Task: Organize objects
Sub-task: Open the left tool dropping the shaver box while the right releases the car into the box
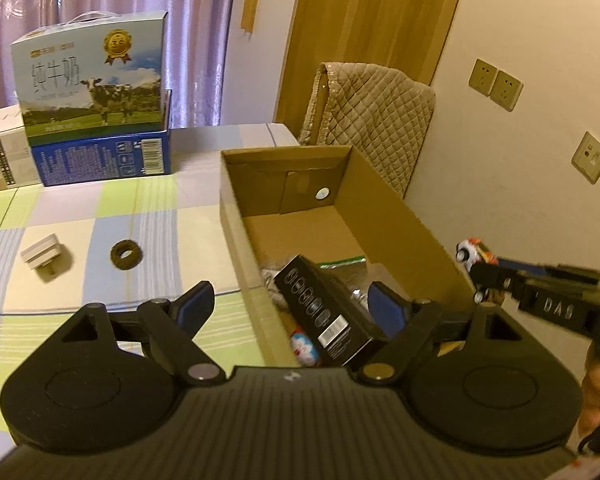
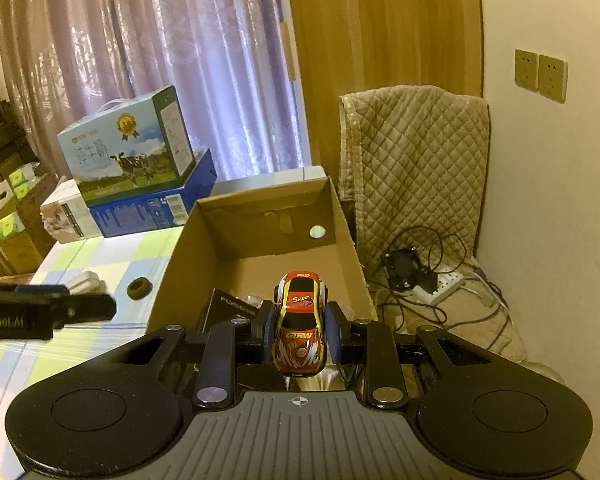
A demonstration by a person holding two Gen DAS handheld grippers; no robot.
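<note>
R gripper (image 2: 299, 334) clamped on toy car (image 2: 300, 332), hovering over near end of cardboard box (image 2: 260, 216). L gripper (image 1: 290, 300) spread wide, empty, at 9 o'clock. Risk: early release bounces car off black carton (image 1: 332, 312); tyre (image 1: 125, 254), block (image 1: 42, 254) w/ table (image 1: 100, 208) at 10 o'clock left out.

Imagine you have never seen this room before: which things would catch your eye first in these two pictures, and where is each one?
The bright red and orange toy car stands out first, clamped between the fingers of the right gripper above the open cardboard box. Next comes the blue milk carton with a cow on it, stacked on another box at the far side of the table. The left gripper hangs open at the near end of the box, over a black packet lying inside.
</note>
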